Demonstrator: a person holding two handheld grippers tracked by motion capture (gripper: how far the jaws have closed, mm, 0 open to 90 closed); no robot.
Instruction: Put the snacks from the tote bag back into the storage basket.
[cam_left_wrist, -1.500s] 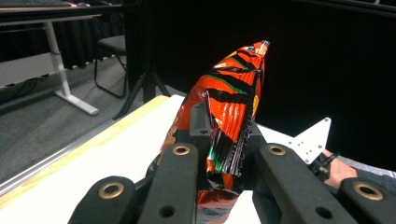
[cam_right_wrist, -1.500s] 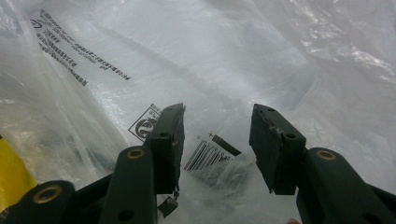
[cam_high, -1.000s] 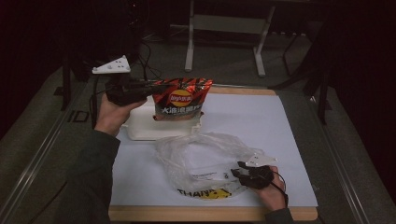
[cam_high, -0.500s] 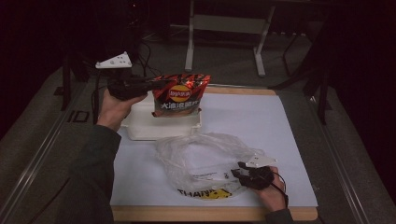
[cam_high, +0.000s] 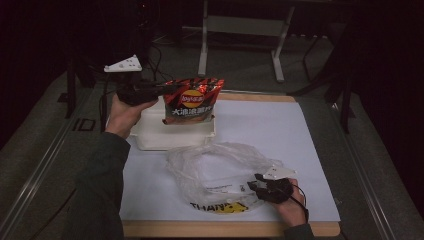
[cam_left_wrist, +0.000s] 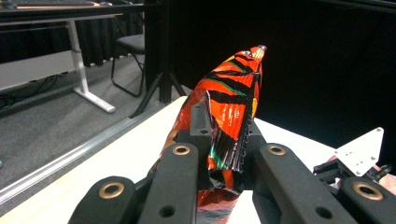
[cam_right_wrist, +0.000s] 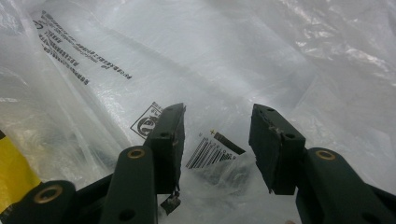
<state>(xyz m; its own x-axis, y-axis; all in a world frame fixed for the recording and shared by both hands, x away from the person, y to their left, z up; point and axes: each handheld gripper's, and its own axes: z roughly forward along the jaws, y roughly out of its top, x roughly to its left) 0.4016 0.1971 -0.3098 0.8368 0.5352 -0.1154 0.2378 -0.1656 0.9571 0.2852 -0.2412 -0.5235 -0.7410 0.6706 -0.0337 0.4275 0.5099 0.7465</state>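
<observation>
Red and shiny, the chip bag hangs in the air over the white tray, pinched tight by the left claw. Next it probably goes into the clear plastic bag on the worktop, where the right claw waits with jaws apart and must hold the bag's mouth wide.

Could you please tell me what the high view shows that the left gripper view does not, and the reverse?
High view alone: the white rectangular tray under the raised bag, and the crumpled clear plastic bag on the white table cover.

Left gripper view alone: the left tool up close, its jaws shut on the bag's crimped edge, and a dark chair behind.

Both: the red and black striped crisp bag held off the table, and the right tool with its grey three-cornered plate.
</observation>
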